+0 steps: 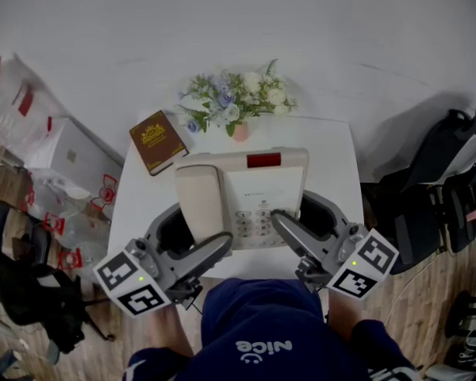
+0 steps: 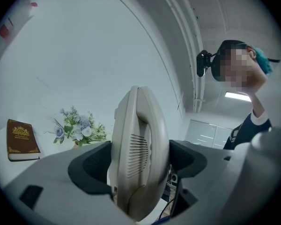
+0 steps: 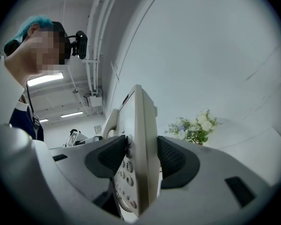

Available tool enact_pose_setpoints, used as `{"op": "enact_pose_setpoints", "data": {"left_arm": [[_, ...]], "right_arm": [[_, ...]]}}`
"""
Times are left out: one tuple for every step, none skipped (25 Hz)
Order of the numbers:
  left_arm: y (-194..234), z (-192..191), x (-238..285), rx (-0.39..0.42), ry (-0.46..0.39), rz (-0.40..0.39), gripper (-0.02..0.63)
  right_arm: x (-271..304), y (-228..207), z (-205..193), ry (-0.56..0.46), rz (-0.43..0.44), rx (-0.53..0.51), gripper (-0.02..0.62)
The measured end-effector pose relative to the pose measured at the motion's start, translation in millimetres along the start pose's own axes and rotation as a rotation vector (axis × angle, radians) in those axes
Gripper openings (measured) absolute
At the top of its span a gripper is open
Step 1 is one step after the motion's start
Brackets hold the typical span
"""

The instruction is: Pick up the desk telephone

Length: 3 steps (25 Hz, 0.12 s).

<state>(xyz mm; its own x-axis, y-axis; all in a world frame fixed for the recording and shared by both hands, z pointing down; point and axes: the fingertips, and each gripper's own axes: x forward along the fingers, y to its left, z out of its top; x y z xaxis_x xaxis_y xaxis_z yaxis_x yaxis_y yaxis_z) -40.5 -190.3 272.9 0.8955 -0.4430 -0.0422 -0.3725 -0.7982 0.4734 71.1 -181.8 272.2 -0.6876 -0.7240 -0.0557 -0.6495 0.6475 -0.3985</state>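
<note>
- Currently the left gripper (image 2: 139,167) clamps the handset (image 2: 141,121); the right gripper (image 3: 143,158) clamps the desk telephone (image 1: 263,182) at its keypad edge, over the table (image 1: 140,197).
- Rigid, smooth plastic, probably light; the handset could unseat, so both sides need holding.

We can read only one word: "nice", in white letters with a small curved smile mark, upside down to us on the person's blue garment (image 1: 254,316) at the bottom of the head view. The gold print on the brown book (image 1: 157,141) and the key markings on the desk telephone (image 1: 246,189) are too small for us to read.
</note>
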Motion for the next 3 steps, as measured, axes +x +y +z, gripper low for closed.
{"op": "enact_pose_setpoints", "data": {"left_arm": [[0.1,-0.8,0.6,-0.002,0.001,-0.001,0.385],[0.4,-1.5,1.1,-0.005,0.003,-0.002,0.385],[0.6,-2.1,1.6,-0.007,0.004,-0.003,0.385]], "right_arm": [[-0.5,-0.5,-0.2,0.001,-0.002,-0.001,0.232],[-0.9,-0.9,-0.3,0.001,-0.004,-0.003,0.232],[-1.2,-1.4,-0.4,0.002,-0.006,-0.004,0.232]]}}
